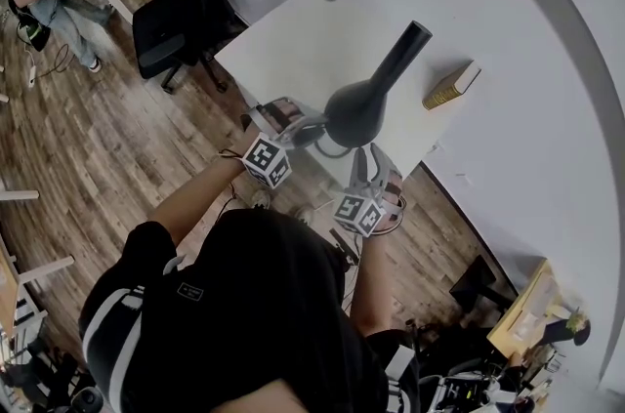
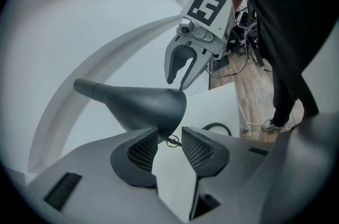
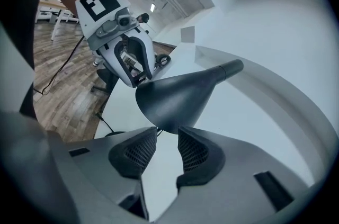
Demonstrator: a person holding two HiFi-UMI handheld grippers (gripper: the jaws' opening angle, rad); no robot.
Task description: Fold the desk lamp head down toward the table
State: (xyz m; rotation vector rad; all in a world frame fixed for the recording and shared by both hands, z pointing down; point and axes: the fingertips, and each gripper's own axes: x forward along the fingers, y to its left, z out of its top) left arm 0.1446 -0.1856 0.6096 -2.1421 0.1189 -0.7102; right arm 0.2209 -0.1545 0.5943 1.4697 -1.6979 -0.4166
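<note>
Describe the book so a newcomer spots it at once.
Find the white table in the head view. Right of the black lamp, by the table's edge near the wall, lies a book. It is the only tan-edged slab there; the lamp is black and flared.

From above, the lamp head point(image 1: 356, 108) hides its own base. My left tool point(image 1: 311, 130) and right tool point(image 1: 367, 159) cover the near corner of the worktop point(image 1: 293, 40). Print on the book point(image 1: 451, 86) is too small to read.
</note>
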